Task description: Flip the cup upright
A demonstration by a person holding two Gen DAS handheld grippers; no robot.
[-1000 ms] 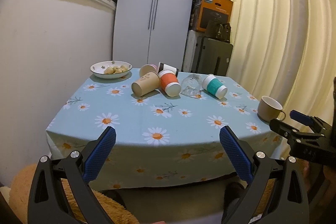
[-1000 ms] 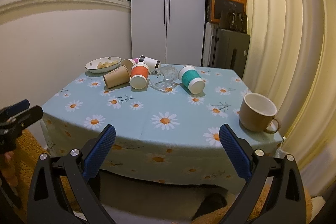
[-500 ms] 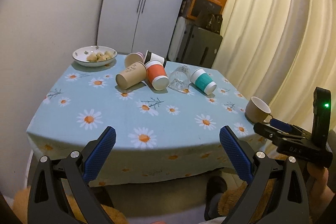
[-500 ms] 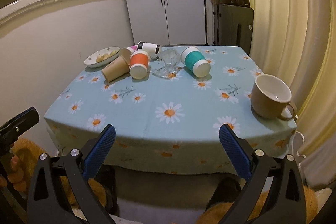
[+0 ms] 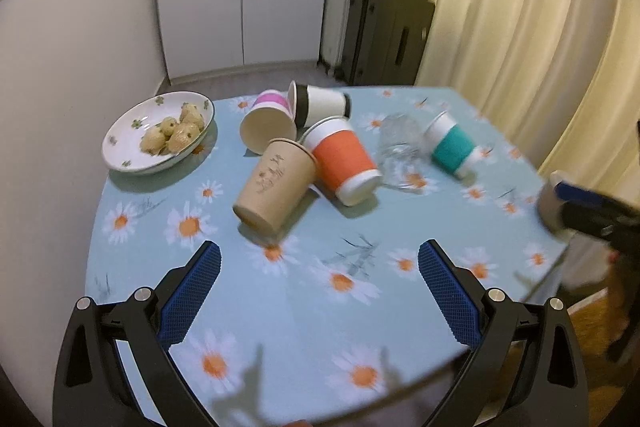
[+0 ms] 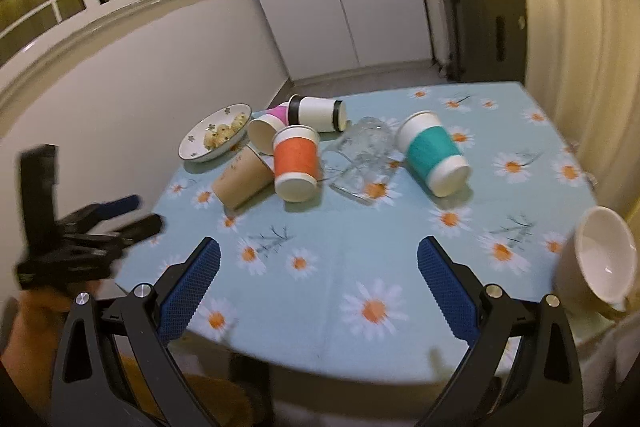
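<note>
A: Which cup do I take, and where does it lie?

B: The kraft paper cup (image 5: 276, 183), a plain tapered cone lying on its side, is nearest my left gripper (image 5: 319, 287). It rests toward the table's (image 5: 304, 323) left edge, base facing me, rim touching the orange-sleeved cup (image 5: 345, 159). Behind them lie a pink-banded cup (image 5: 269, 121) and a white cup with black bands (image 5: 320, 103), both tipped over.

A: State of the claws?

B: Both are spread wide and hold nothing. The left hovers above the near edge; my right gripper (image 6: 319, 287) hovers likewise, further right.

A: Step in hand?

B: Approach, I judge; no cup is gripped yet. The next move calls for closing gently across the kraft cup's wall, since thin paper crushes, then rotating it base-down.

A: What else is near?

B: A clear glass tumbler (image 6: 362, 157), ribbed, on its side just beside a teal-sleeved cup (image 6: 434, 155). A glazed beige mug (image 6: 600, 263) stands at the right edge; a floral bowl (image 5: 158, 131) of food sits at the far left corner on the daisy-print cloth.
</note>
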